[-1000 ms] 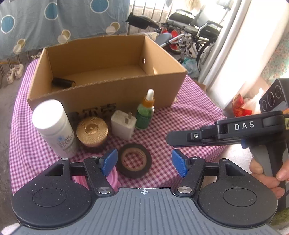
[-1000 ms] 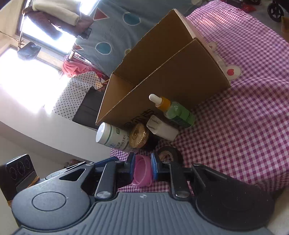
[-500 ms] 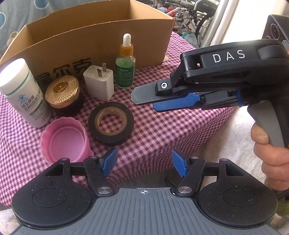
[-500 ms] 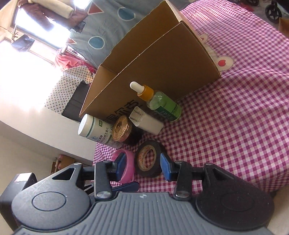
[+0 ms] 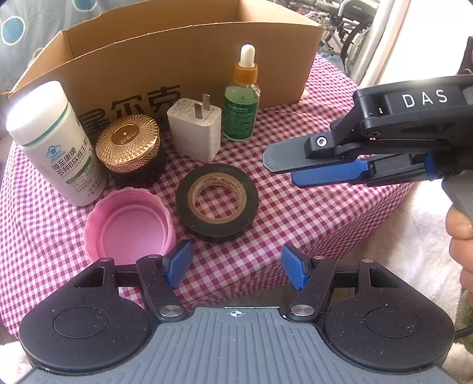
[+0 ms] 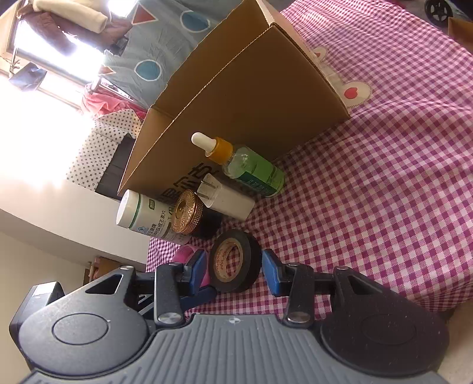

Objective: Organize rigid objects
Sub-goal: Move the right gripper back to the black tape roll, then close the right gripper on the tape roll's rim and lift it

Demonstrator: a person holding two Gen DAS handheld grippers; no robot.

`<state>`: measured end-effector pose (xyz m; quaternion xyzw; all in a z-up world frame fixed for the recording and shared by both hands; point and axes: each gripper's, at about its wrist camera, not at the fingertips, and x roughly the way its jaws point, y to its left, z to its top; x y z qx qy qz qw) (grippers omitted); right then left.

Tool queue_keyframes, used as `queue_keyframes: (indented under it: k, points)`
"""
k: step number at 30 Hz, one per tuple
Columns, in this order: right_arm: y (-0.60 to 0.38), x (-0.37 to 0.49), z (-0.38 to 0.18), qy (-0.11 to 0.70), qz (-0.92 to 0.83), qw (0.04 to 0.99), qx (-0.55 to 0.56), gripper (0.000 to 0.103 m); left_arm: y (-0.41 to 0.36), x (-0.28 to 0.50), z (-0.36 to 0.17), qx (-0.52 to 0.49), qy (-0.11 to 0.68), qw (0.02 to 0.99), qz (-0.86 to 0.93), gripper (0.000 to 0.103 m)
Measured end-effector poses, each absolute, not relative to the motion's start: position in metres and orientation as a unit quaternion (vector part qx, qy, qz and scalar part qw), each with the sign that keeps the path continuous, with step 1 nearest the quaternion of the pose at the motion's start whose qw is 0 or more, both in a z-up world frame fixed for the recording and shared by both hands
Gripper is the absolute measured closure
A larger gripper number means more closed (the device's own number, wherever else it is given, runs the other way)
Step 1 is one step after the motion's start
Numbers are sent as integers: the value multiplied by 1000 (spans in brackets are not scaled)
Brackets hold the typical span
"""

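Observation:
On the purple checked cloth, in front of the cardboard box (image 5: 189, 56), stand a white pill bottle (image 5: 56, 141), a gold-lidded jar (image 5: 128, 144), a white plug charger (image 5: 195, 130) and a green dropper bottle (image 5: 242, 100). Nearer lie a black tape roll (image 5: 217, 203) and an upturned pink cap (image 5: 130, 224). My left gripper (image 5: 236, 265) hangs open just short of the tape, holding nothing. My right gripper (image 5: 283, 169) comes in from the right, open and apart from the tape. In the right wrist view the tape (image 6: 235, 260) shows between its blue pads (image 6: 272, 271), untouched.
The round table's edge (image 5: 369, 224) drops off close on the near and right sides. A hand (image 5: 461, 236) grips the right tool's handle. Wheelchairs and bicycles (image 5: 348, 17) stand behind the box. The cloth right of the box (image 6: 399, 147) is bare.
The right gripper's jaws have spread from nearly shut to open. The left gripper has sunk lower, and its view has dropped from looking into the box to its front wall.

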<state>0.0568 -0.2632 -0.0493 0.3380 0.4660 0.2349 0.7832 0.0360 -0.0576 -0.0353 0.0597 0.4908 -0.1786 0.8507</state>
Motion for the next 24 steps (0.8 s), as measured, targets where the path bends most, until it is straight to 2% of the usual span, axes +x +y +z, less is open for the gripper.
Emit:
queue_keyframes:
  k: [10,19,24]
  points:
    - [-260,61,-51,468,235,789,322,59,-43,38,-24,39,488,852,-187,36]
    - [-228,75,-45,471,242,812,244,59,-56,48,-25,49,485,854,-184,36]
    - [-210,79,-47,476,236,828,181,69,-61,49,-24,52,481,854,-192,34]
